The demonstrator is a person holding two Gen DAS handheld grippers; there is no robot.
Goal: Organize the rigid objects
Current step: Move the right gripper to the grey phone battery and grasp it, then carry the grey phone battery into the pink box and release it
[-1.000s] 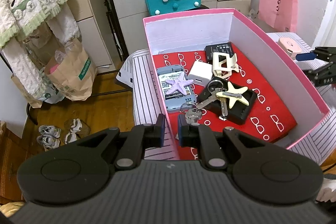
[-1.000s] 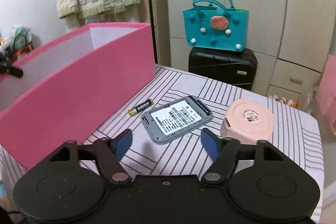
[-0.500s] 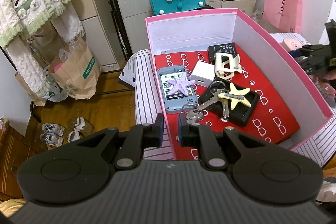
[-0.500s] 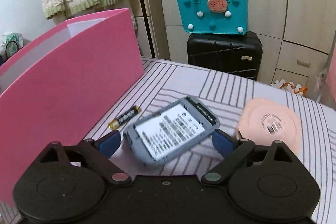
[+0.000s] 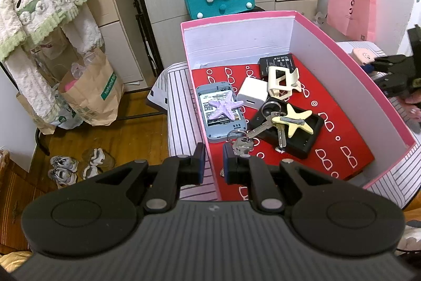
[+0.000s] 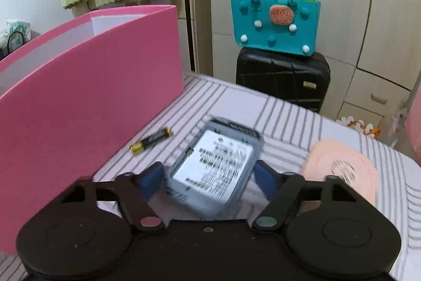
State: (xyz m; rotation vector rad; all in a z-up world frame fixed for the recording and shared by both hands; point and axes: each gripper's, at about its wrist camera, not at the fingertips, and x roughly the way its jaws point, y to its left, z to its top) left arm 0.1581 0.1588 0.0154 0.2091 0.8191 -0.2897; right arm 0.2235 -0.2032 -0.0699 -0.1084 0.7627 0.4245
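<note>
The left gripper (image 5: 211, 161) is clamped narrowly on the near wall of the pink box (image 5: 350, 62). The right gripper (image 6: 208, 177) is closing around a grey device (image 6: 214, 169), tilted on the striped cloth (image 6: 284, 117) right of the box. 1 battery (image 6: 151, 141) lies beside the box wall.

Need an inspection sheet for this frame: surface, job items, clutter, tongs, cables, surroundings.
Surface: striped cloth under the pink box.
Job's things: grey device, battery and peach round case outside the box; keys and starfish inside.
Clutter: nothing seen.
Tongs: left tongs shut on the box wall; right tongs closing around the grey device.
Cables: nothing seen.
Surroundings: teal bag on black suitcase.
</note>
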